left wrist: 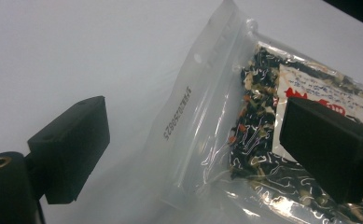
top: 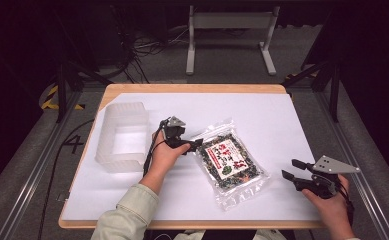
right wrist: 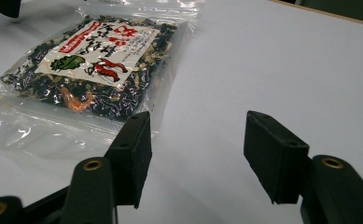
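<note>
The packet lies flat on the worktop, long axis running 11 to 5 o'clock, sealed end at 11. The left tool is spread over that end; the right tool is spread, at 3 o'clock.

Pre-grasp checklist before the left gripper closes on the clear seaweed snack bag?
1. Left gripper jaws open: ok.
2. Clear plastic bag of dark dried seaweed with red-and-white label lies flat on white table sheet: ok.
3. Bag's clear sealed edge between left jaws: ok.
4. Pads touching bag: cannot tell.
5. Right gripper open, apart from bag: ok.
6. Translucent white plastic bin upright, holding nothing: ok.
</note>
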